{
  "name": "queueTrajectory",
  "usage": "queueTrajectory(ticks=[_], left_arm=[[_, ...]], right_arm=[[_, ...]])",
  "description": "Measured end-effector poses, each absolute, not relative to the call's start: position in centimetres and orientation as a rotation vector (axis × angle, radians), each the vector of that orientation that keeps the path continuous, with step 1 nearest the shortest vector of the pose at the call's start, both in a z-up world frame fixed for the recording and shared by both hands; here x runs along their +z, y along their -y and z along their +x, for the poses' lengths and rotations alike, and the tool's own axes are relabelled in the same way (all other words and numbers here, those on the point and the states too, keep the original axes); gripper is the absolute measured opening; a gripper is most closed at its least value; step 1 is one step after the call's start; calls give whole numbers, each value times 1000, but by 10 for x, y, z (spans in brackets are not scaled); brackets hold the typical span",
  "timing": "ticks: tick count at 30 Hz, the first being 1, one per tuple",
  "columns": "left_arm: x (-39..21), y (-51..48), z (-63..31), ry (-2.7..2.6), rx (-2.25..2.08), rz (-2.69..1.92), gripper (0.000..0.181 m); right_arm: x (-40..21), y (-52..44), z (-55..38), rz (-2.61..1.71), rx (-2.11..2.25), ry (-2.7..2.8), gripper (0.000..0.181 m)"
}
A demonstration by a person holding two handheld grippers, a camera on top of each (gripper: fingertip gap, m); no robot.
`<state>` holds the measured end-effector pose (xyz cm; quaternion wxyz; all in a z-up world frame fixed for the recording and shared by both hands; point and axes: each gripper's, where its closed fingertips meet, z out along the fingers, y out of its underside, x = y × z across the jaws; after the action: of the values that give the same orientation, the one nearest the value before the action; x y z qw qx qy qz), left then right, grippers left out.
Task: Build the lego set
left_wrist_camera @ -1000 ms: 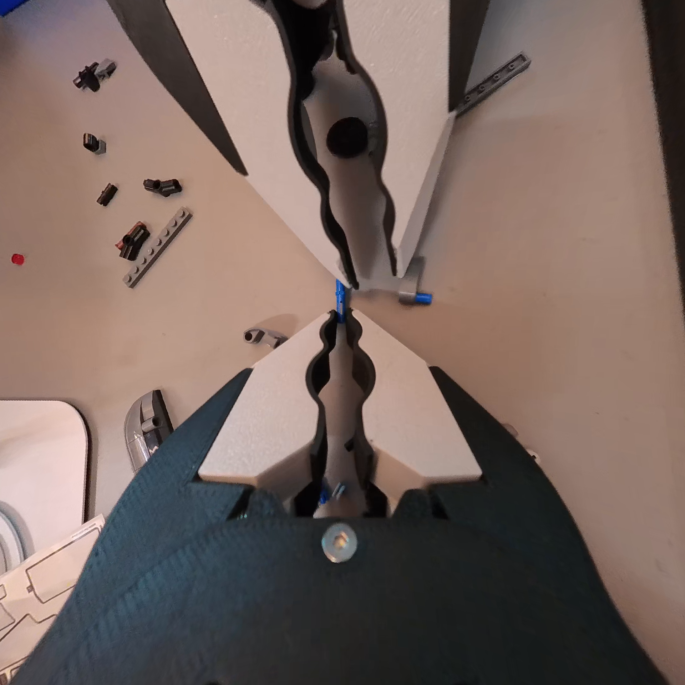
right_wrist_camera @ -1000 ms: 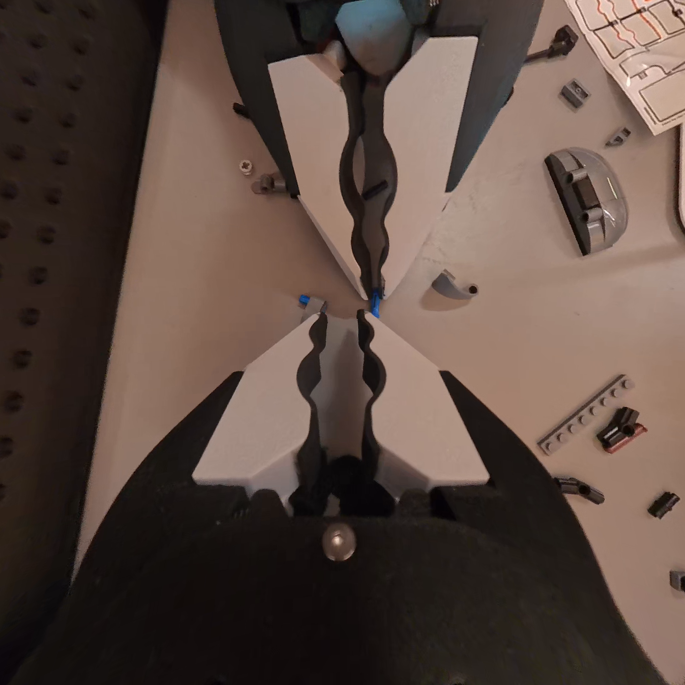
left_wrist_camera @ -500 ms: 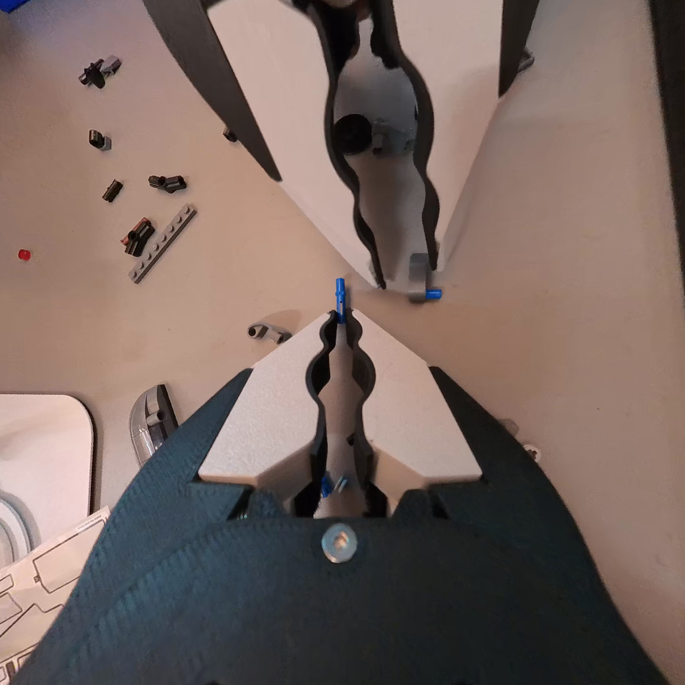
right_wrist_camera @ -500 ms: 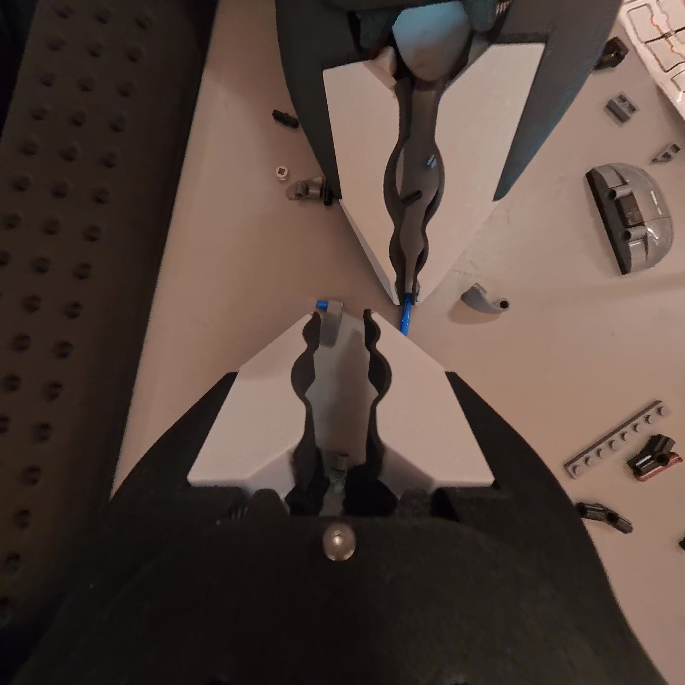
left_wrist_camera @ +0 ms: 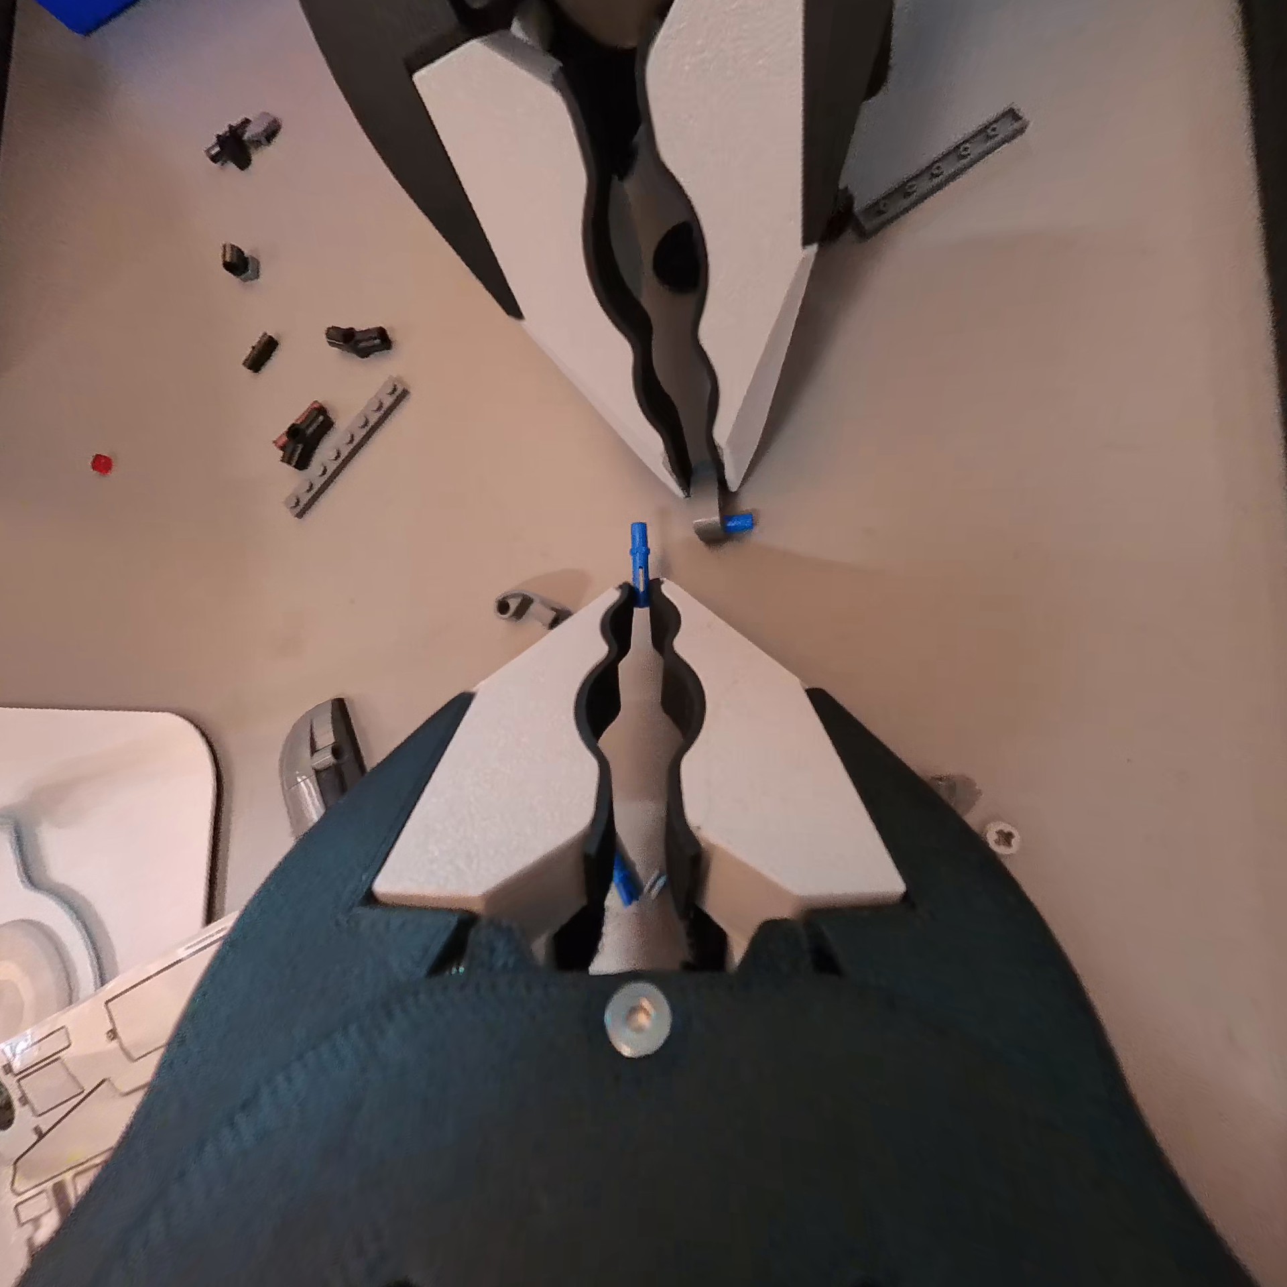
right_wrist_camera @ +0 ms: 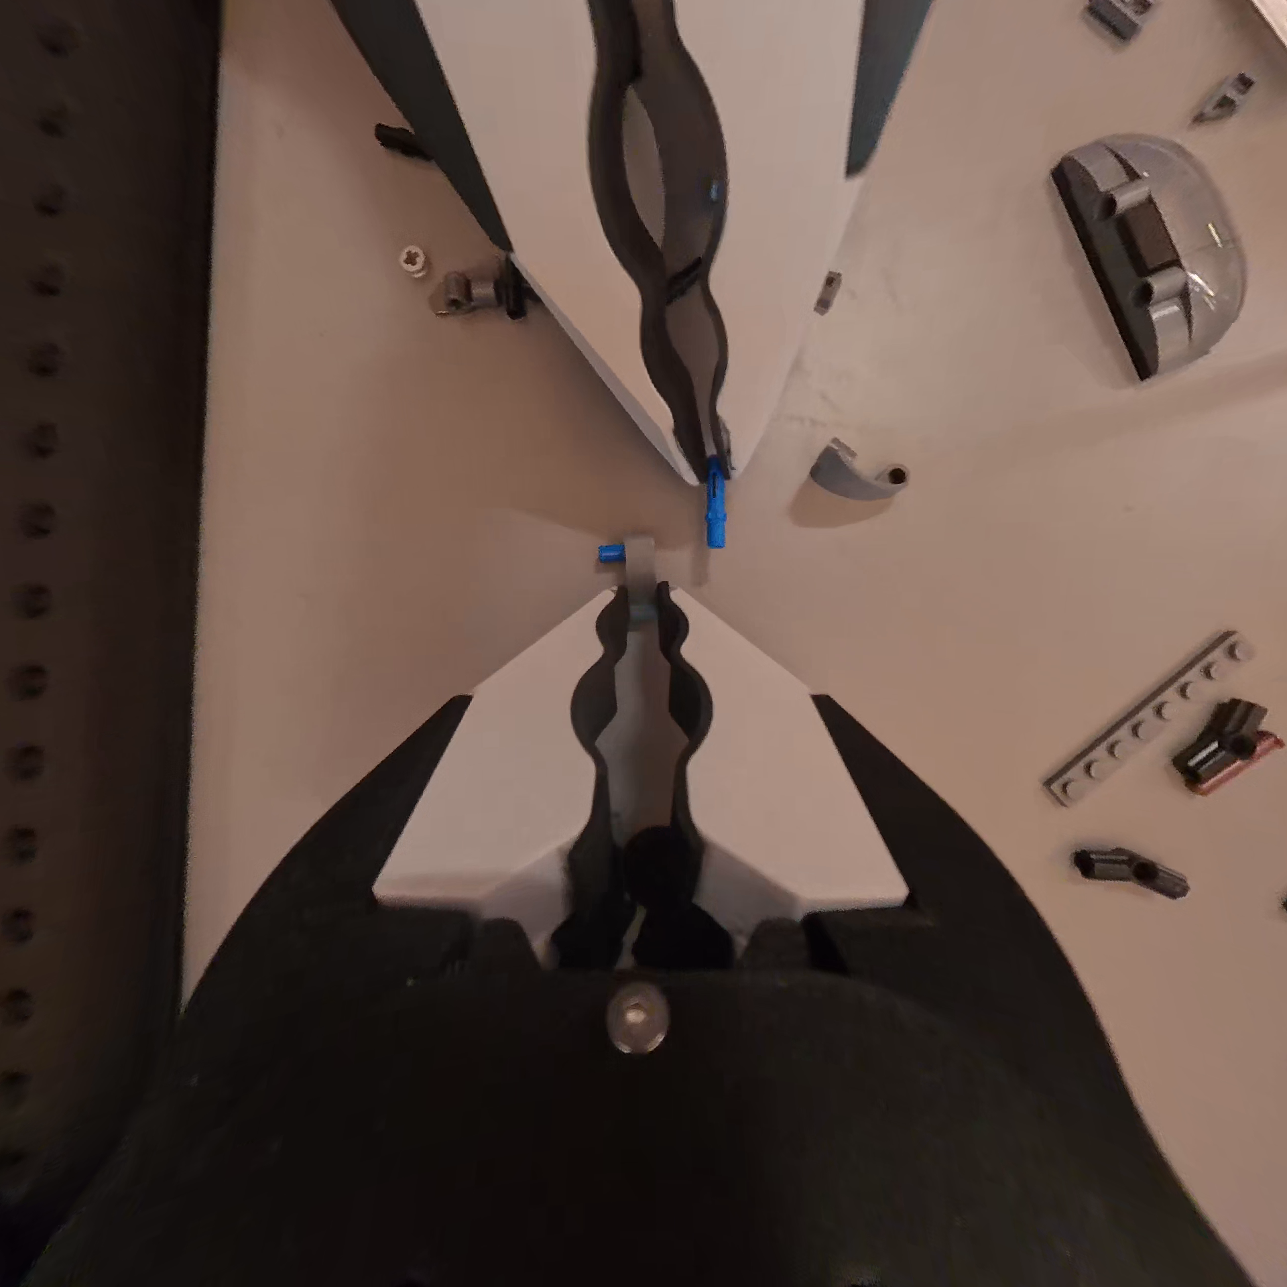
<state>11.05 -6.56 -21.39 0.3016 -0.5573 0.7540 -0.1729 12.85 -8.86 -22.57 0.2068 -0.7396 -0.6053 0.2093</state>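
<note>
My left gripper (left_wrist_camera: 641, 592) is shut on a blue pin (left_wrist_camera: 638, 550) that sticks out past its tips. My right gripper (right_wrist_camera: 644, 592) is shut on a small grey connector piece (right_wrist_camera: 641, 564) with a second blue pin (right_wrist_camera: 611, 553) in its side. The two grippers face each other tip to tip with a small gap between them. In the left wrist view the right gripper (left_wrist_camera: 705, 484) holds the grey connector (left_wrist_camera: 712, 528) just right of the pin. In the right wrist view the left gripper (right_wrist_camera: 712, 465) holds the blue pin (right_wrist_camera: 715, 508).
Loose parts lie on the beige table (left_wrist_camera: 1044, 487): a grey studded plate (left_wrist_camera: 348, 456), black connectors (left_wrist_camera: 359, 338), a red stud (left_wrist_camera: 102, 463), a curved grey piece (right_wrist_camera: 856, 477), a grey canopy piece (right_wrist_camera: 1149, 258), a long grey beam (left_wrist_camera: 940, 177). A white tray (left_wrist_camera: 104, 801) and a sticker sheet (left_wrist_camera: 69, 1044) are at left. A dark studded mat (right_wrist_camera: 90, 557) borders the table. My left and right fingertips are right by each other. The grey studded plate (left_wrist_camera: 348, 456) is about 12 cm from both grippers' fingertips. The right camera catches it too, in the right wrist view (right_wrist_camera: 1141, 711).
The right gripper has shut on the grey connector and lifted it. The two grippers have drawn slightly apart, and the left gripper's blue pin now stands just beside the connector.
</note>
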Motion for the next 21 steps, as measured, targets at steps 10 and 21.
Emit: queueTrajectory(ticks=[10, 21], left_arm=[[-213, 70, 112, -2001, -466, -1483, 2], [-221, 64, 116, -1981, -422, -1539, 2]], right_arm=[[-226, 75, 135, -2170, 589, 1545, 6], [-226, 65, 135, -2236, 618, 1422, 6]])
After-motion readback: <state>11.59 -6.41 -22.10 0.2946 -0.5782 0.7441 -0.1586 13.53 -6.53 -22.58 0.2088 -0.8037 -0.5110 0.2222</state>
